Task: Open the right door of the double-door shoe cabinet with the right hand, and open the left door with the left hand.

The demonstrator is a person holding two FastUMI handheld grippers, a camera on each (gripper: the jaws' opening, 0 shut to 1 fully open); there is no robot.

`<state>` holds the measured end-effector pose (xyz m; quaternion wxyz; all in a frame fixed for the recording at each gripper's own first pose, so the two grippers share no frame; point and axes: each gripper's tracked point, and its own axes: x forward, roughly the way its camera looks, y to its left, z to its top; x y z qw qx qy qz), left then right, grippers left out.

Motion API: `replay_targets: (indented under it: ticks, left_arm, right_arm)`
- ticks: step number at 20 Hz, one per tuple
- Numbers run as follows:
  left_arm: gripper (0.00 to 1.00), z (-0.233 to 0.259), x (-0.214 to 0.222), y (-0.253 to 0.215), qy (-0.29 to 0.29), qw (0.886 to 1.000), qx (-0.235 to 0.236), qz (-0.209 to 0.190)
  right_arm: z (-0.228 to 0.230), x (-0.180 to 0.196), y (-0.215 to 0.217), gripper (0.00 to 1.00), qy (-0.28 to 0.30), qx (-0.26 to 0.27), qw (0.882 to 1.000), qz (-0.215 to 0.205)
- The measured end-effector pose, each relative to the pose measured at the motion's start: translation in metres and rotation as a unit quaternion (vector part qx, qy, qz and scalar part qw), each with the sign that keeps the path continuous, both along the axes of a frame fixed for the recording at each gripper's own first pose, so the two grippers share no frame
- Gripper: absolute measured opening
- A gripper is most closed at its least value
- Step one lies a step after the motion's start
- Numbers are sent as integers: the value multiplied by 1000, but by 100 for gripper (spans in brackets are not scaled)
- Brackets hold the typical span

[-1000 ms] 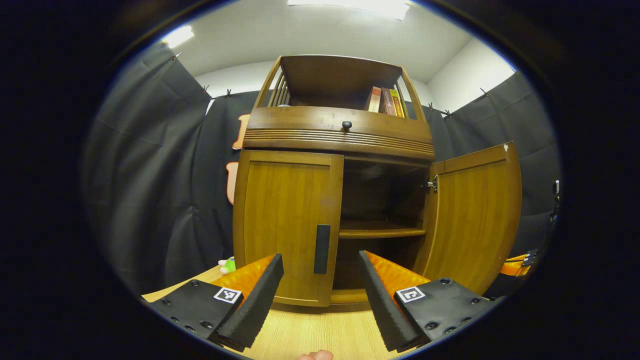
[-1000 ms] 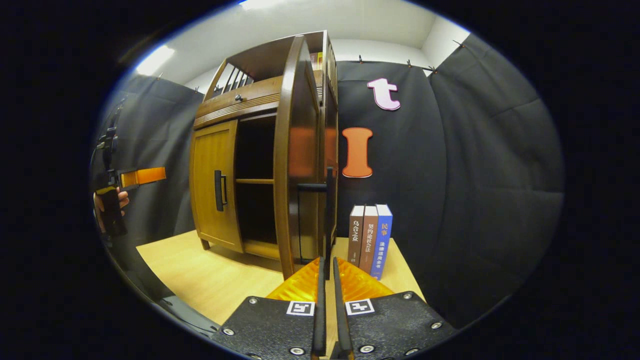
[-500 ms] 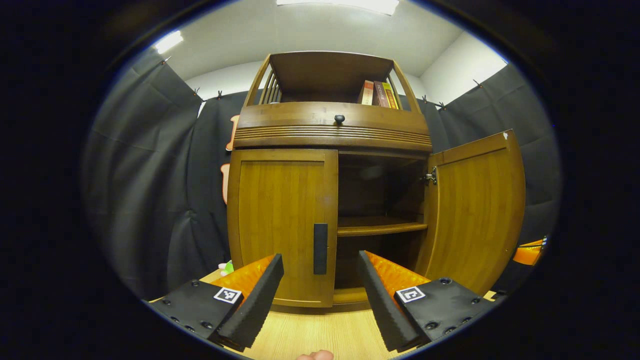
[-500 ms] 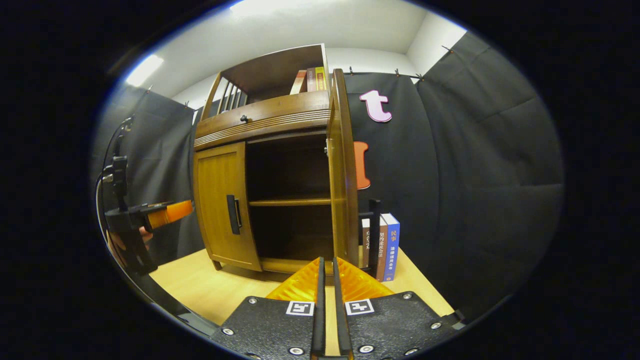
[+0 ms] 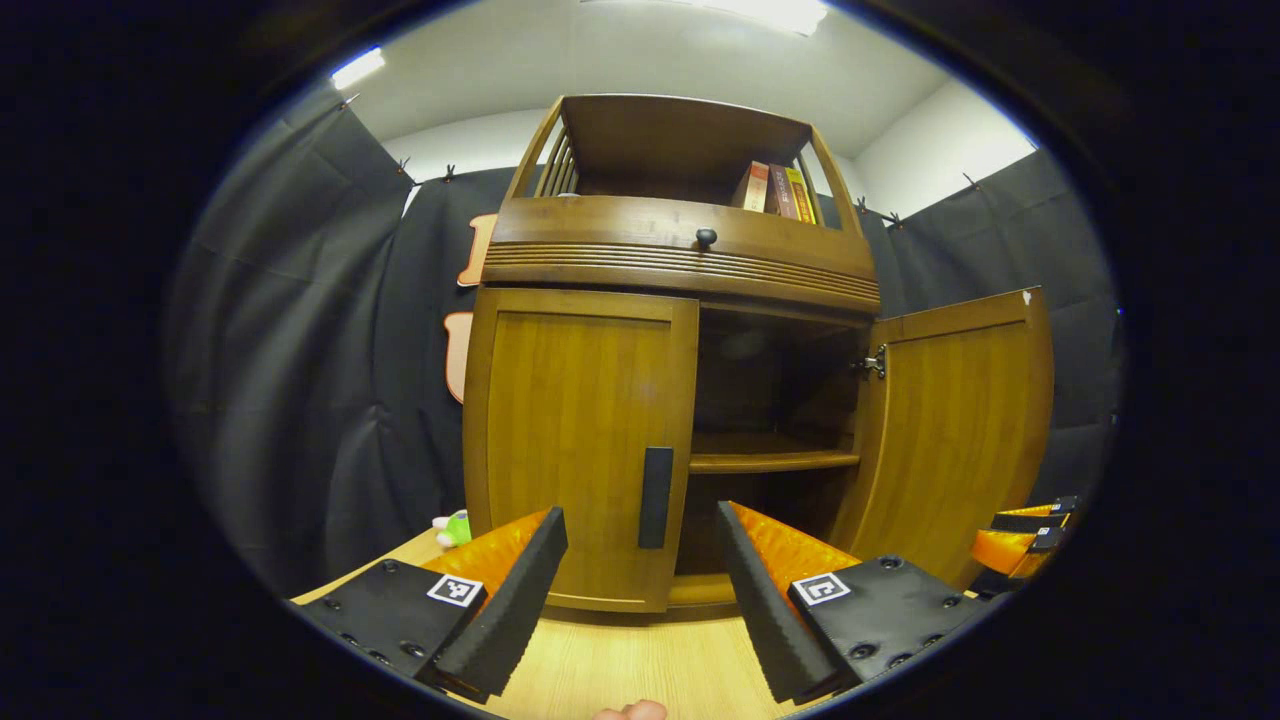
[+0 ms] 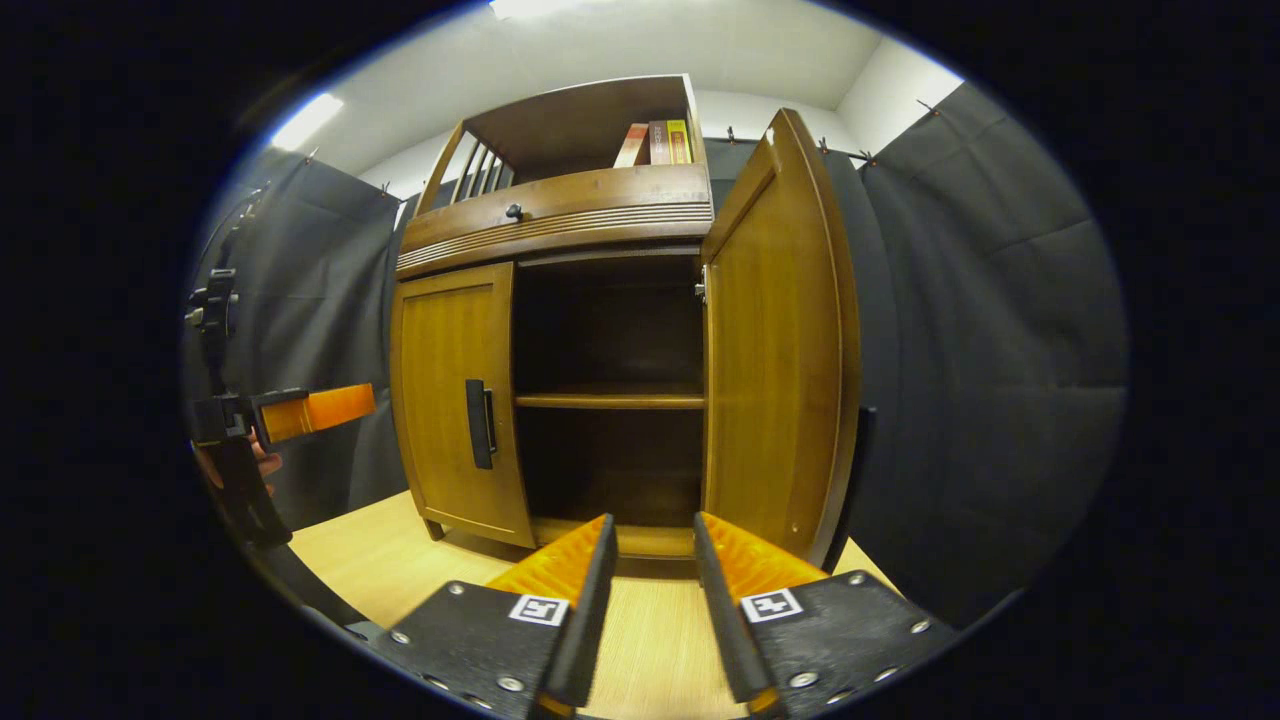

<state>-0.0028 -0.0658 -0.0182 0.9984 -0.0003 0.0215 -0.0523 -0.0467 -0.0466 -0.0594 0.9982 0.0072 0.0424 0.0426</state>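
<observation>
Two tools hang in front of the shoe cabinet (image 5: 680,270), each with its fingers spread and nothing between them. From the left gripper view, the left tool (image 5: 640,590) hovers over the counter (image 5: 620,670), facing the closed left door (image 5: 580,450) and its dark upright handle (image 5: 656,497). From the right gripper view, the right tool (image 6: 648,600) hangs just before the cabinet's open right half, its fingers parted more narrowly. Beside it the right door (image 6: 780,350) stands swung wide, baring a dark interior with one shelf (image 6: 610,400) (nothing visible on it). Up top, a few books (image 5: 775,190) lean in the open shelf above a drawer knob (image 5: 706,237)
</observation>
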Motion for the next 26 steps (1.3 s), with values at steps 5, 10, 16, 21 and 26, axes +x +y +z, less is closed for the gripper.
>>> replay_targets:
  ticks: [5,10,16,21,26]
  left_arm:
    - [95,-6,33,-17,18,999,-17,-44]
    - [94,-11,82,-32,8,998,20,-55]
    - [97,-38,130,-56,14,997,37,-65]
    - [100,-70,168,-48,48,997,47,-39]
    - [100,-86,190,-35,75,997,22,-26]
  right_arm:
    - [-4,0,5,100,5,8,1000,-11]
    - [5,-10,5,92,-1,17,1000,-8]
    - [7,-15,-7,92,-8,13,1000,-23]
    - [14,-20,-12,92,-15,13,1000,-22]
    - [11,-17,-16,92,-11,12,1000,-26]
